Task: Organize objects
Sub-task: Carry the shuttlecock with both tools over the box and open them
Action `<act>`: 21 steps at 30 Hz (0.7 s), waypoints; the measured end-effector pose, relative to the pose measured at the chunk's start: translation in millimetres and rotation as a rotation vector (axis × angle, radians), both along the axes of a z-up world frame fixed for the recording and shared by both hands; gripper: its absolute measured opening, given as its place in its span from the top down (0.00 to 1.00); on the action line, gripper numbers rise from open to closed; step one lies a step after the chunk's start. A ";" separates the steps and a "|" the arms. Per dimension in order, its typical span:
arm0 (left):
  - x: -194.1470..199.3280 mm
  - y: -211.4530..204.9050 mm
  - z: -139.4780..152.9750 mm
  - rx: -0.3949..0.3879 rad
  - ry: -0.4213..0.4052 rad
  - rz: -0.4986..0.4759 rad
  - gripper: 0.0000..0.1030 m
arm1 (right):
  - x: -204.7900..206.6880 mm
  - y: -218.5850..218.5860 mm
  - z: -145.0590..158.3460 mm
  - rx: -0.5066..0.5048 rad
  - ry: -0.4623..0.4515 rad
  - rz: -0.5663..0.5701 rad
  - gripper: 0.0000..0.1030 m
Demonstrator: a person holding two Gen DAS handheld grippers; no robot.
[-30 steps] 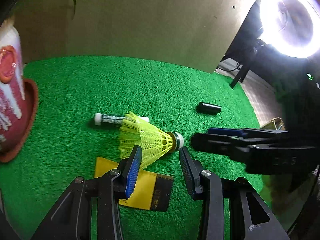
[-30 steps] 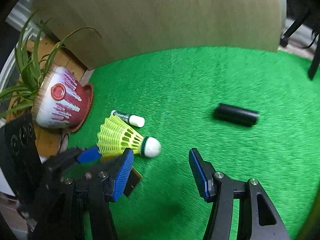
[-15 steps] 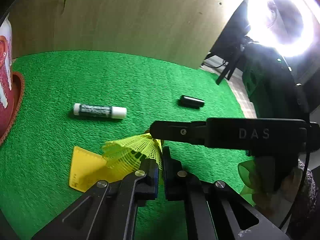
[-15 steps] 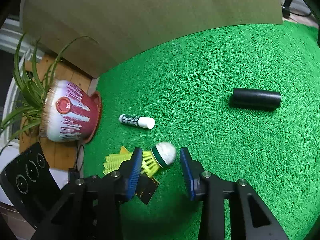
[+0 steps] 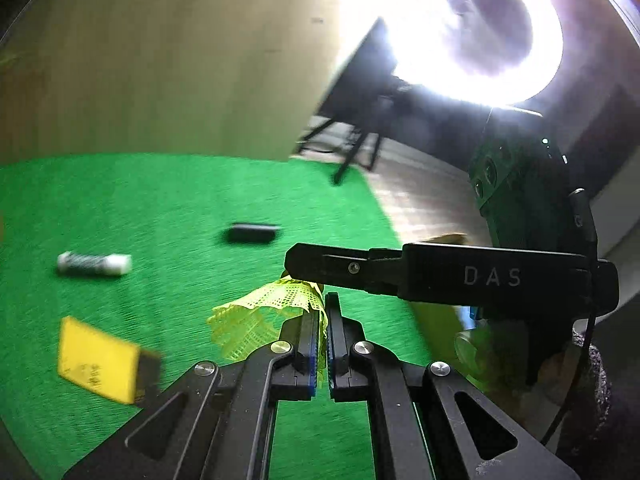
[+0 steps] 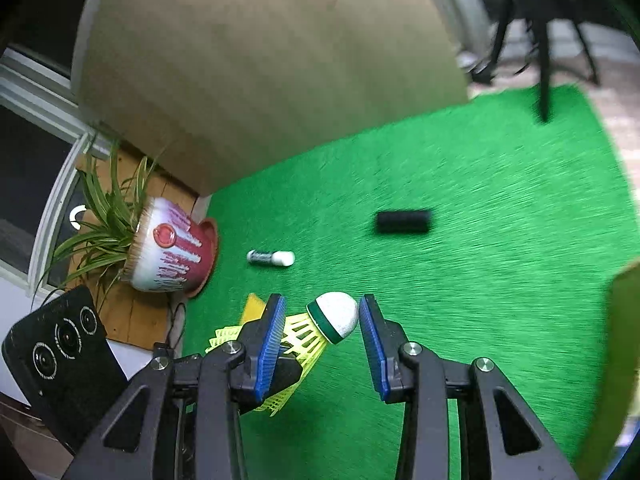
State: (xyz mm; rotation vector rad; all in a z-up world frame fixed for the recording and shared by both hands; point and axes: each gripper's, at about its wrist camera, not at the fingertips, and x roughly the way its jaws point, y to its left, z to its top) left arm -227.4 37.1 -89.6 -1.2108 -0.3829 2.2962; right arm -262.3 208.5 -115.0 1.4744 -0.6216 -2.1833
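A yellow shuttlecock [image 6: 335,317] with a white cork head hangs above the green mat [image 6: 480,280], held by both grippers. My left gripper [image 5: 324,309] is shut on the yellow mesh skirt [image 5: 276,300], which is crumpled flat between the blue pads. My right gripper [image 6: 322,312] is shut on the shuttlecock's head end: the cork touches the right pad and the skirt's neck lies against the left one. In the left wrist view a right finger [image 5: 360,270] crosses just above my left fingertips and hides the cork.
On the mat lie a lip balm tube [image 6: 271,258], a black cylinder [image 6: 404,221] and a yellow card [image 5: 100,360]. A potted plant [image 6: 168,256] stands at the mat's left edge, a wooden board [image 6: 260,80] behind. A ring light [image 5: 480,32] glares at the right.
Both grippers closed on the shuttlecock, the left on its skirt and the right at its cork, and raised it off the mat. The yellow card it lay beside stayed down.
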 end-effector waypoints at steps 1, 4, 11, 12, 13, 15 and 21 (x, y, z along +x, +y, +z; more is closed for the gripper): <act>-0.3 12.3 3.3 0.003 0.006 -0.018 0.97 | 2.6 6.1 2.8 0.009 0.007 -0.015 0.66; -1.7 43.8 9.7 0.013 0.010 -0.067 0.97 | 15.6 41.4 13.0 0.043 0.024 -0.069 0.66; -5.1 131.6 13.3 0.022 0.018 -0.190 0.97 | 42.2 119.4 25.2 0.092 0.047 -0.194 0.66; -5.1 141.6 13.2 0.021 0.019 -0.203 0.97 | 45.9 130.6 26.5 0.099 0.048 -0.212 0.66; -4.9 150.9 12.6 0.020 0.020 -0.214 0.97 | 49.5 141.8 27.2 0.105 0.048 -0.229 0.66; -5.9 170.8 11.3 0.015 0.019 -0.232 0.97 | 54.7 155.9 27.9 0.118 0.044 -0.248 0.66; -10.0 213.3 6.2 0.017 0.015 -0.283 0.98 | 71.0 199.2 25.5 0.160 0.031 -0.303 0.66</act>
